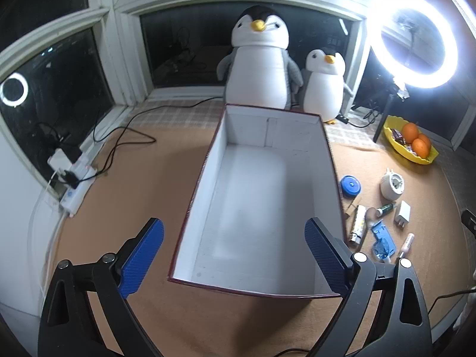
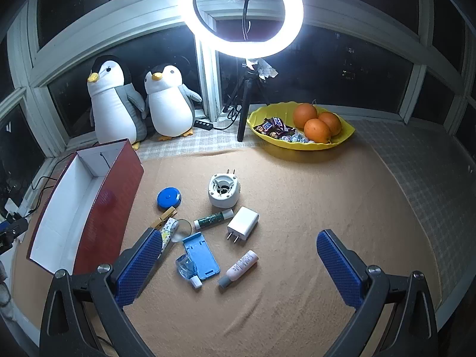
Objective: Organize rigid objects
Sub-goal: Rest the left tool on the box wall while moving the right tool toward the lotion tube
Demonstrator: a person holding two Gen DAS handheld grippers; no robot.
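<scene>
An open red box with a white inside (image 1: 261, 196) stands empty on the tan mat; my left gripper (image 1: 235, 250) is open above its near end, holding nothing. The box also shows at the left of the right wrist view (image 2: 113, 202). Right of it lie several small items: a blue round tape measure (image 2: 168, 197), a white plug-in device (image 2: 223, 190), a white charger (image 2: 242, 223), a green tube (image 2: 212, 217), a blue phone stand (image 2: 200, 254), a pink tube (image 2: 239, 267), a magnifier (image 2: 182, 228) and a clothespin (image 2: 166, 214). My right gripper (image 2: 241, 264) is open above them, empty.
Two plush penguins (image 2: 119, 101) sit by the window behind the box. A ring light on a tripod (image 2: 241, 9) stands at the back. A yellow bowl (image 2: 300, 145) holds oranges and candy. A power strip with cables (image 1: 74, 178) lies at the left.
</scene>
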